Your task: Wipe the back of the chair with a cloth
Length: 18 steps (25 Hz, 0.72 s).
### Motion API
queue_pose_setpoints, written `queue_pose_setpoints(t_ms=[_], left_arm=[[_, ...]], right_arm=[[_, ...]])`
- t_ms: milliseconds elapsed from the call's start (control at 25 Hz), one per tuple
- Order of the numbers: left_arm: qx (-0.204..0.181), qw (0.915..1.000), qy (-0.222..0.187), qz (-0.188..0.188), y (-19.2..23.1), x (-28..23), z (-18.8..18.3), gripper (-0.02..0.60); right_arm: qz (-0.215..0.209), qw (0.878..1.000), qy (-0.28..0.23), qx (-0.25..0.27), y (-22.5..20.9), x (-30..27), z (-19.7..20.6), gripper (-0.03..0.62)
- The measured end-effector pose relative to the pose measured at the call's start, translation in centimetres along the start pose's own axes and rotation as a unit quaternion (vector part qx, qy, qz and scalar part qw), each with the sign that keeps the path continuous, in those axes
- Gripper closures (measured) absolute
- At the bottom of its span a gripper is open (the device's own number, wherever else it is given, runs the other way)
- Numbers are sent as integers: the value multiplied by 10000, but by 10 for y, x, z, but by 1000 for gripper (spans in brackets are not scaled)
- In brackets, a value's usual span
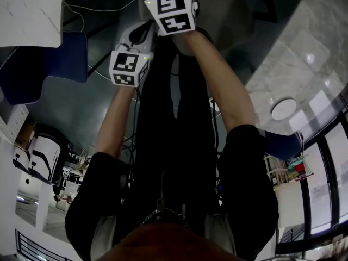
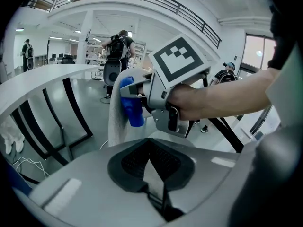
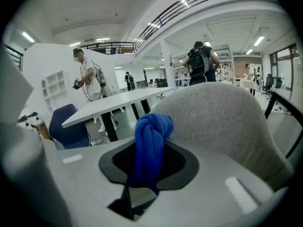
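The grey fabric chair back (image 3: 222, 122) fills the right half of the right gripper view. A blue cloth (image 3: 150, 145) is bunched between the jaws of my right gripper (image 3: 142, 186), which is shut on it, and the top of the cloth touches the chair back's left edge. In the left gripper view the right gripper (image 2: 131, 92) presses the blue cloth (image 2: 130, 110) against the side of the chair back (image 2: 115, 119). My left gripper (image 2: 152, 169) stays about a hand's length from it, shut and empty. In the head view both marker cubes (image 1: 129, 68) are held out ahead.
A long white table (image 2: 42, 82) on black legs runs at the left. Another white table (image 3: 113, 103) and a blue chair (image 3: 71, 126) stand beyond the chair back. Several people stand or walk in the background. A marbled round tabletop (image 1: 304, 64) lies to my right.
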<state>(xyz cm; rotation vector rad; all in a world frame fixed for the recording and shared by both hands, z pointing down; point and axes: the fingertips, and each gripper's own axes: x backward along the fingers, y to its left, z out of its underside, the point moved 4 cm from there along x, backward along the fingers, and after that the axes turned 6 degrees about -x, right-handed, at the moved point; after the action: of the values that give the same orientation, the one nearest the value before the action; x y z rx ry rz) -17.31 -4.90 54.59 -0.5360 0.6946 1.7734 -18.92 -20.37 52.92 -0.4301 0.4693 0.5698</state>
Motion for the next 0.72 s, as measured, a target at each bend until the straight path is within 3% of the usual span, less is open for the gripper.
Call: queue_pose_setpoints(t_ms=[280,360,440,560,720], left_arm=[[-55,9999,70,124,-7,-7,13,571],[-88,9998,102,155,-10,-9,16,571],[-141,9996,129,209,-13,-12,17,571],[-229,9991,99,330,-18,-24,6,571],[-357,9982,25,484,-25,-36,-12,571]], right_arm=[[-696,9972,198,-173,17,3,24,494],[-708,9971,70,-257,12,9,24,494],[-319,9978,-198,-552,-10,22,24,494],[660,9901,-544,-1112,-70,46,24,493],[2215,9543,-945,-1769,-165,90,24,494]])
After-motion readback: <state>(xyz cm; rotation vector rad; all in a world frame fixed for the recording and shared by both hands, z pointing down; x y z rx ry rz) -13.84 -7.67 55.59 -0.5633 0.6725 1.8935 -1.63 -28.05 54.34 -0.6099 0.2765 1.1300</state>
